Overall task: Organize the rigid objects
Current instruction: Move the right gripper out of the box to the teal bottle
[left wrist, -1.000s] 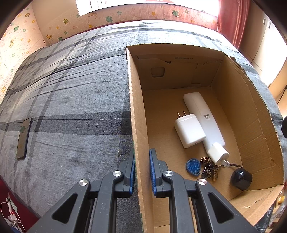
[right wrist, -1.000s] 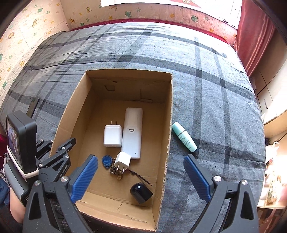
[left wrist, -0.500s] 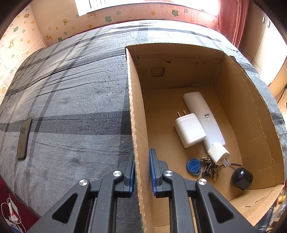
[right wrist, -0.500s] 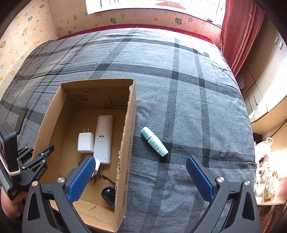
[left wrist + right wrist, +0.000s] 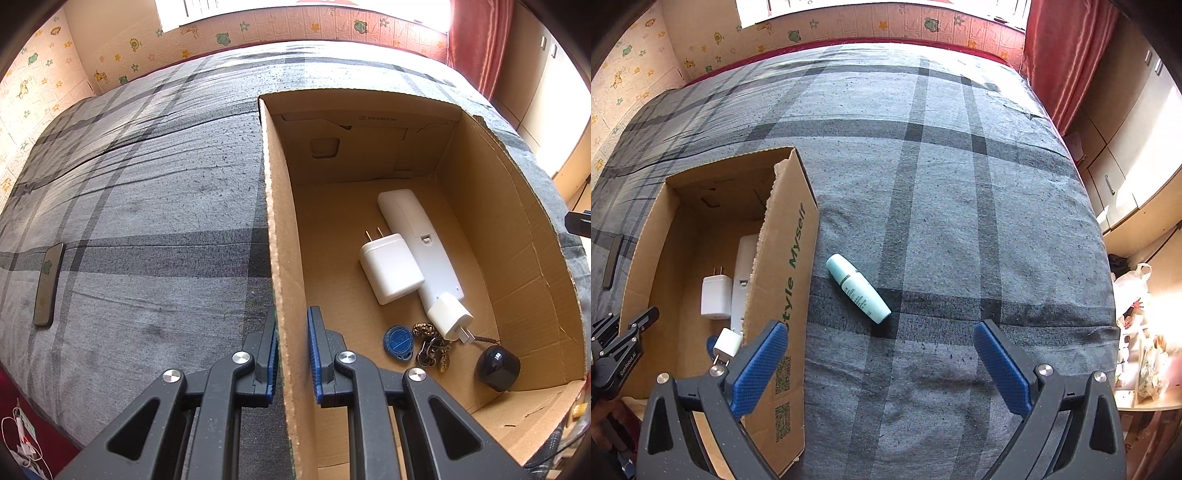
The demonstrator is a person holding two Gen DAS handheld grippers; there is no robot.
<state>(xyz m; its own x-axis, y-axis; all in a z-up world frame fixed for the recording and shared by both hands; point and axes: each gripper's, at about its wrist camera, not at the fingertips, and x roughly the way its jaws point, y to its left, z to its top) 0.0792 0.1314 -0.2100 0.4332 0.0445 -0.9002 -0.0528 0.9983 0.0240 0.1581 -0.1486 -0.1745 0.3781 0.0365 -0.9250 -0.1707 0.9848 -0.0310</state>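
Through the left wrist view, our left gripper [image 5: 291,354] had its ribbed blue fingers pinched on the corrugated brown cardboard box [image 5: 284,236] wall, probably to steady it on the grey plaid bed [image 5: 147,206].

Through the right wrist view, our right gripper [image 5: 881,363] stood wide above the smooth mint-green plastic bottle [image 5: 857,288], lying beside the box near the bed's near edge.

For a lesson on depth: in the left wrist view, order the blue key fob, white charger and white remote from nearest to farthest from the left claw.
1. Blue key fob, right of the left claw.
2. White charger, mid-box.
3. White remote, its bulk farthest back.
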